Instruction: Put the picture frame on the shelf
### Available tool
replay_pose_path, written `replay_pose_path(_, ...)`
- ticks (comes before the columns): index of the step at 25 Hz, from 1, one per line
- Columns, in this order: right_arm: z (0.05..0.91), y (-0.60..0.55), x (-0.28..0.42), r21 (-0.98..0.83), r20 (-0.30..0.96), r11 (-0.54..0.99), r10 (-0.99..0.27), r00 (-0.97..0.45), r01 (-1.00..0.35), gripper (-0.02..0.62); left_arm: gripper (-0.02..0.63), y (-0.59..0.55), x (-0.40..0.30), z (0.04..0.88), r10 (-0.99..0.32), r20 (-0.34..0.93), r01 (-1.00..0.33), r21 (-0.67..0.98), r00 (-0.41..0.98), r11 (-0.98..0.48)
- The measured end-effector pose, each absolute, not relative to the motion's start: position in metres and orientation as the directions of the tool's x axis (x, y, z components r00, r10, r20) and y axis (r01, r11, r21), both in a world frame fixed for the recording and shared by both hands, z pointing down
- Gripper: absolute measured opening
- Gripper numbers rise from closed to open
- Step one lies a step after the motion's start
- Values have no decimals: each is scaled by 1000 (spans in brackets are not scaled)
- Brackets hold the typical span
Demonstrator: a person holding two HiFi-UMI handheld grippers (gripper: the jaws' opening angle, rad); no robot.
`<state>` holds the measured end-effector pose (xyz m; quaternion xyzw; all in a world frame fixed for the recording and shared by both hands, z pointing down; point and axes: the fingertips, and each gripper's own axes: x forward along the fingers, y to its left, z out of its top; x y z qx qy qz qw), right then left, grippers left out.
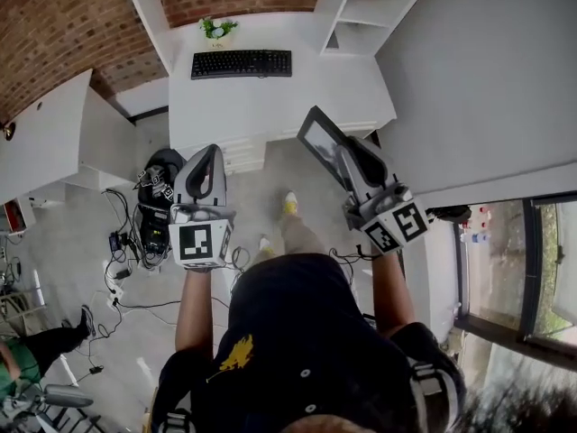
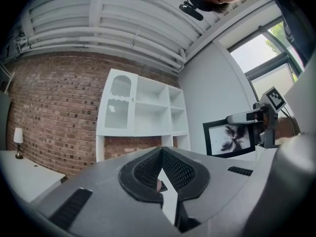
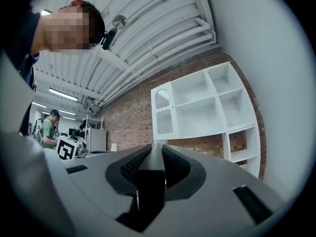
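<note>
Right hand-held gripper clamped on one edge of the black picture frame, held in the air near the desk, short of the white shelf; left hand-held gripper closed, empty. Gripped by one edge only, the frame may pivot or slip on placing

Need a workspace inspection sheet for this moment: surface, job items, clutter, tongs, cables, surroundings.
Surface: white desk, mostly bare.
Job's things: picture frame held in the air by the right tongs; white shelf unit ahead, open compartments look empty.
Clutter: keyboard and small plant on the desk; dark heap of gear on the floor.
Tongs: left tongs shut, empty; right tongs shut on the frame's edge.
Cables: loose tangle on the floor, person's left.
Surroundings: brick wall, window, second person.
</note>
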<state>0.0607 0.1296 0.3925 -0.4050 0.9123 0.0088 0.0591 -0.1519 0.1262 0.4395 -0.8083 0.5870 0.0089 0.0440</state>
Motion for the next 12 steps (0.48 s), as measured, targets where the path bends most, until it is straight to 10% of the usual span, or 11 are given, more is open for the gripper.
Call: replay_pose_path(12,383,39,56,-35,-158,698,-711,-686,-715,69,18,48,-153,438,-956,-48,-954,-98,290,-284)
